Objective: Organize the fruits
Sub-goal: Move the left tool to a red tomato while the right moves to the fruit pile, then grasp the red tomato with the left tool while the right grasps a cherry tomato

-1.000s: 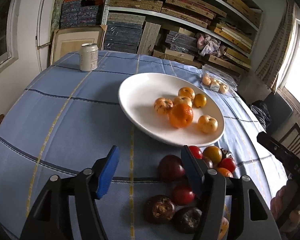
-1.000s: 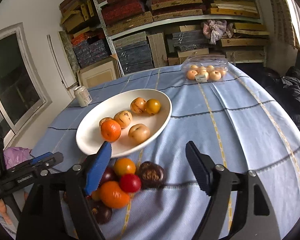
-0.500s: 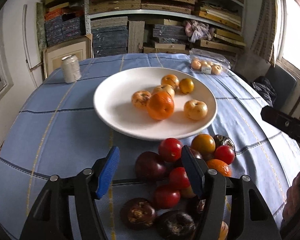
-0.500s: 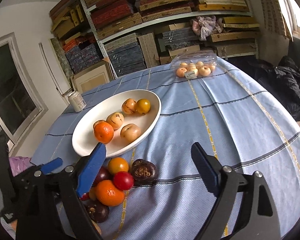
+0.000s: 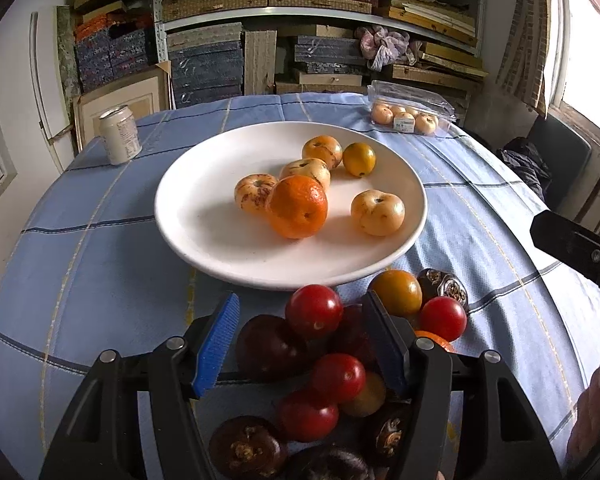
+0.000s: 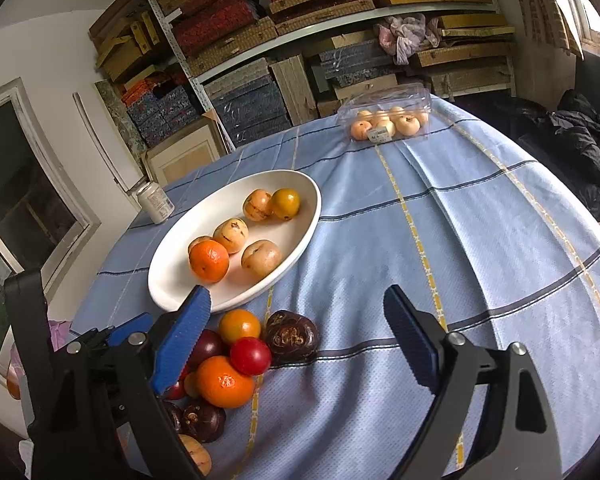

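We see a white plate (image 5: 188, 216) bearing one bright orange mandarin (image 5: 298, 206) among pale yellow fruits, red tomatoes (image 5: 314, 311) and dark purple fruit (image 5: 268, 346) lower down, and a pale blue cloth (image 6: 480, 232) checked in navy and yellow.

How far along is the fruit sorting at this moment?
Partly done: six fruits sit on the white plate. In hand: nothing; the left gripper is open over the loose pile, the right gripper open, just widened. The pile remains on the tablecloth.
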